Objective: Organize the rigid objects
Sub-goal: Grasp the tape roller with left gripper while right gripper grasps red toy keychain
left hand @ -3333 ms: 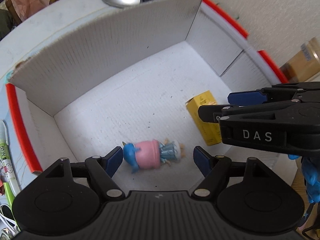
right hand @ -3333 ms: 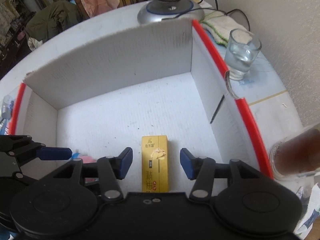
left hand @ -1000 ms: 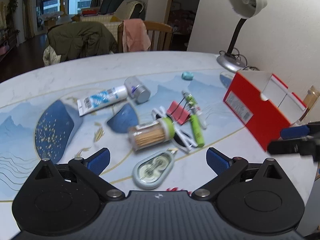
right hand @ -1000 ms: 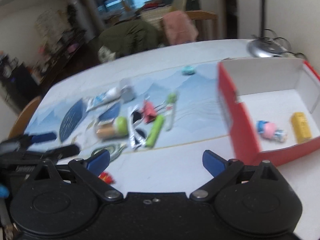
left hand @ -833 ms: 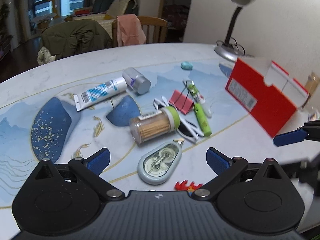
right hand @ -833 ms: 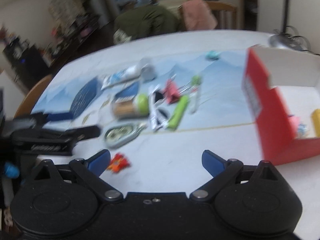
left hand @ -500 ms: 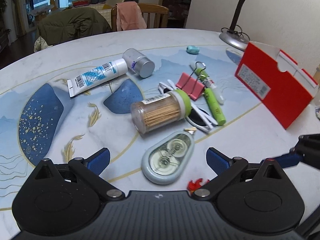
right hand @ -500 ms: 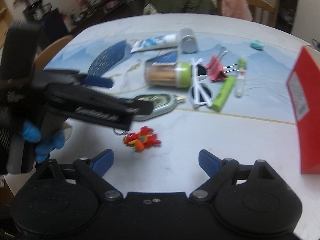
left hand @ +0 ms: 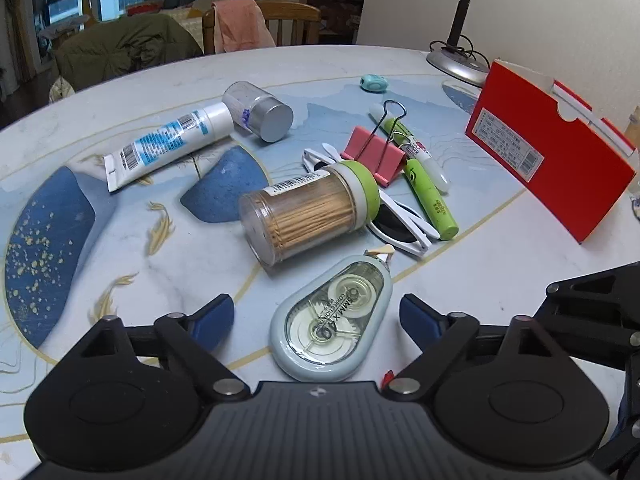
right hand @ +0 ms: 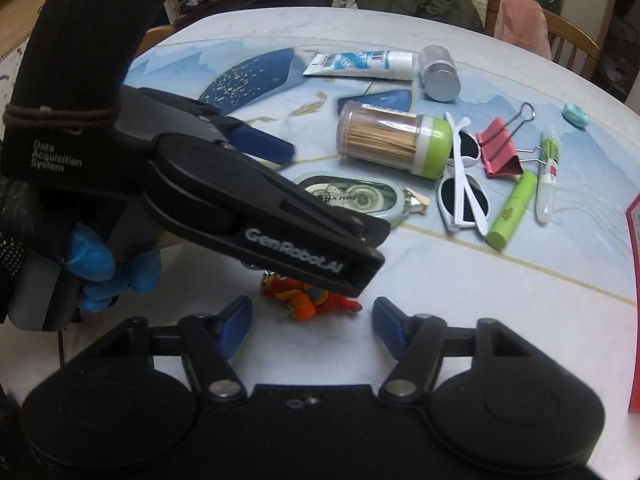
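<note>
Two grippers hang over the cluttered bench [left hand: 460,276], both with fingers spread and holding nothing. The left gripper [left hand: 316,316] frames the pale blue correction tape dispenser [left hand: 332,320], which lies flat just in front of it, between its blue pads; the right gripper [right hand: 312,320] lines up on a small red and orange toy figure [right hand: 310,300] lying on its side close to the near edge, partly hidden under the left gripper's body in the right wrist view. By my reading the step in hand is the approach to a fresh pair of pickups, with each tool aimed at its own item and neither touching it yet. The next move probably calls for lowering until the pads straddle each object, closing, then carrying to the red box [left hand: 548,160] standing well apart toward the lamp side. The tape dispenser is a smooth teardrop shell with clear windows, so the pads should bite across its narrower width; the toy is small and lumpy and may roll. Beyond them lie a toothpick jar [left hand: 308,212] on its side, white sunglasses [right hand: 464,184], a pink binder clip [left hand: 376,152], a green highlighter [left hand: 430,200] and a toothpaste tube [left hand: 168,144], all still loose on the bench.
</note>
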The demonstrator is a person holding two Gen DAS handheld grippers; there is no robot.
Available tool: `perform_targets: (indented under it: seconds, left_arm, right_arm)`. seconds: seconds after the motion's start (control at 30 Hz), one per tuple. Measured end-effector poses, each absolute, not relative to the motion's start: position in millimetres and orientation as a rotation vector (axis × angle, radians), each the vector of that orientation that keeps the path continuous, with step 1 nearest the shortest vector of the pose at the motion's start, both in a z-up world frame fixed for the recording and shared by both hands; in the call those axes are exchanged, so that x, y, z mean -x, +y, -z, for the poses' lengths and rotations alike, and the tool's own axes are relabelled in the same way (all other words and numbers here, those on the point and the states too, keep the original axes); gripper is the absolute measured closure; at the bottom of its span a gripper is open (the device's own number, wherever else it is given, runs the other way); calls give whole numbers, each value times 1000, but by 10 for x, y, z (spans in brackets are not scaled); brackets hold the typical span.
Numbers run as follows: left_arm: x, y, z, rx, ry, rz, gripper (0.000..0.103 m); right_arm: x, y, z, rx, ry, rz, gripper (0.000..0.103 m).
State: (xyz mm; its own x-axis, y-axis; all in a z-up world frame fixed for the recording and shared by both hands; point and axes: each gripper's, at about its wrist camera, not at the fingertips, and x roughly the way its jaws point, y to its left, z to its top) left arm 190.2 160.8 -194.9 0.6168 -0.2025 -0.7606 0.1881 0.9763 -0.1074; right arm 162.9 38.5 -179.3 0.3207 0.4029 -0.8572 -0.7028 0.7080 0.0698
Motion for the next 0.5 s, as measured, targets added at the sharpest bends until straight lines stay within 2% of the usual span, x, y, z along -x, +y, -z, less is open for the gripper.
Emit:
perform_targets:
  seconds: [0.03, 0.17, 0.27, 0.37, 0.5]
  left_arm:
    - [-1901, 1600, 1950, 14, 875, 228, 14]
    - [-1882, 1565, 1941, -15, 857, 241, 30]
    - [-1858, 1536, 1933, -24, 850, 261, 41]
    - [-1850, 1520, 1928, -30, 851, 259, 41]
    - [-1857, 1537, 1918, -18, 860, 256, 42]
  right_arm:
    - [-1622, 394, 1795, 351, 1000, -749, 41]
    - [-1618, 431, 1805, 372, 982, -759, 44]
    - [-1622, 436, 1807, 385, 971, -763, 50]
    - [-1613, 433, 1797, 399, 959, -761, 60]
    - [-1613, 410, 1792, 398, 958, -763, 66]
